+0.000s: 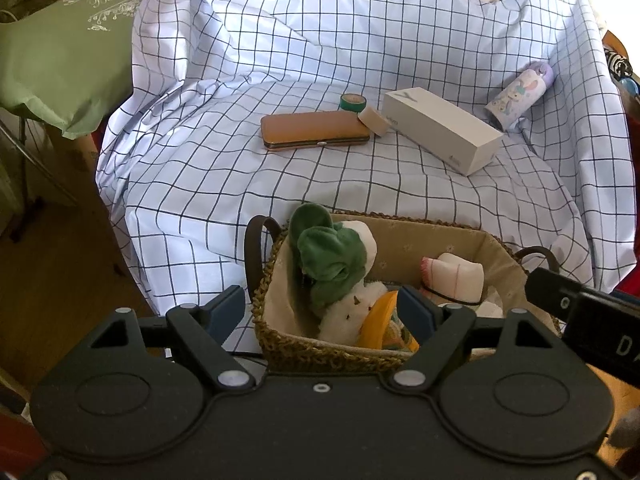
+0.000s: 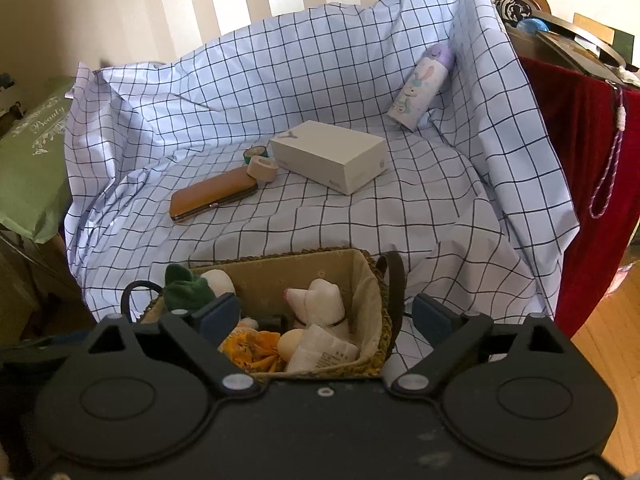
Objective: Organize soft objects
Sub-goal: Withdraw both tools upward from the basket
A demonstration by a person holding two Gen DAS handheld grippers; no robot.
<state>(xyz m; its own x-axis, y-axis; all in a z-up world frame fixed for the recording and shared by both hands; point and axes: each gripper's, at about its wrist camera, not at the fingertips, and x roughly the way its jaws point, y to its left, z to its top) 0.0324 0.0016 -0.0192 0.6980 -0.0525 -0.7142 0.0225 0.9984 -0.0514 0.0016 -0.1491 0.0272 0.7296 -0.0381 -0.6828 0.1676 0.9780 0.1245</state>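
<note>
1. Your left gripper's body is hiding the near wall of the woven basket point(image 1: 320, 350).
2. Beside that basket, your right gripper point(image 1: 588, 312) is running off the frame edge.
3. Inside the basket, the packet's point(image 2: 324, 350) print is reading too small.

Basket point(image 1: 320, 350): rough woven straw, matt cloth lining. Toys point(image 1: 332, 264): soft plush. Sheet point(image 1: 320, 60): smooth checked cloth. Box point(image 1: 440, 128): matt card. Case point(image 1: 314, 130): smooth tan leather-look, metal rim.
</note>
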